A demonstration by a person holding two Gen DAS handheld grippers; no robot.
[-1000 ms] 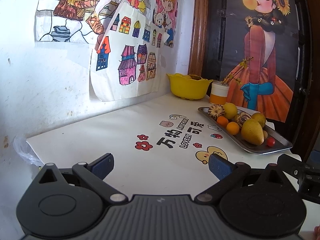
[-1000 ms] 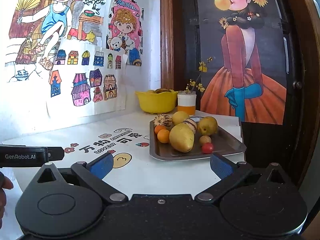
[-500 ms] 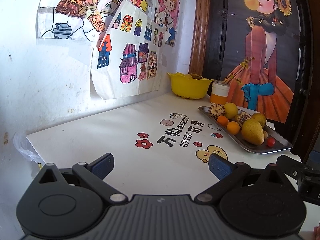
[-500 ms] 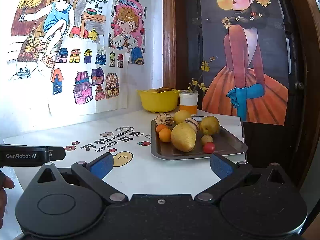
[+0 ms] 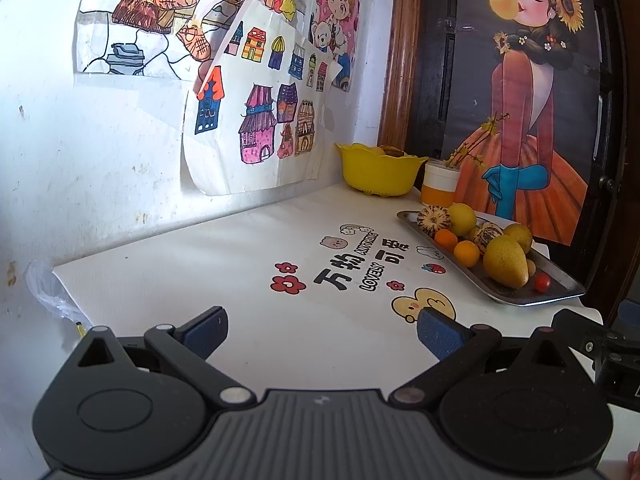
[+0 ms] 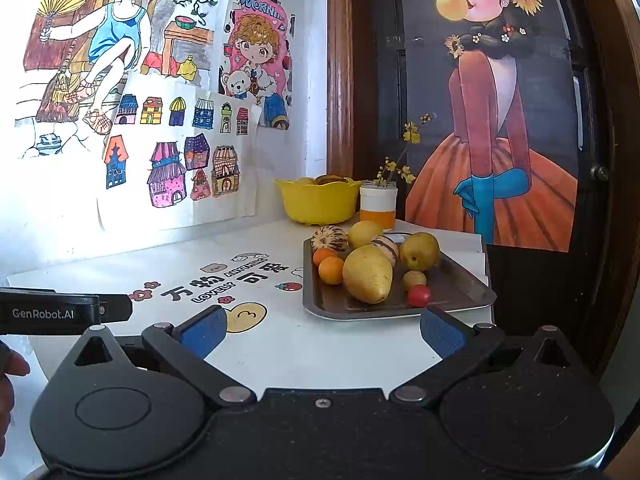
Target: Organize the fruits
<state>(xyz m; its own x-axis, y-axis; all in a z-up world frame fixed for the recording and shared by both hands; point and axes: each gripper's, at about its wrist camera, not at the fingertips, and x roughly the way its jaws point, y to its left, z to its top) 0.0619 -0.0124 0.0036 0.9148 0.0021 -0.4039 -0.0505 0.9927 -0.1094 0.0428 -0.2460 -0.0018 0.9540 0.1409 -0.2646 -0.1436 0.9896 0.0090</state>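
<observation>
Fruit gathered on a steel tray, both tongs being held wide and empty above the worktop.

The left tongs [image 5: 320, 326] and right tongs [image 6: 322, 326] are being held spread fully apart with nothing between the pads, short of the tray [image 6: 460, 284]. A large mango [image 6: 367, 274], two oranges [image 6: 331, 270], a pear [image 6: 419, 251], a lemon [image 6: 365, 233], two striped melons [image 6: 329, 239] and a cherry tomato [image 6: 419, 295] are lying clustered on it; more fruit is showing over the rim of the yellow bowl [image 6: 318, 202] behind. Sorting could equally be pending or finished, so no step is being settled; any pick would call for a wide grip around the mango.
</observation>
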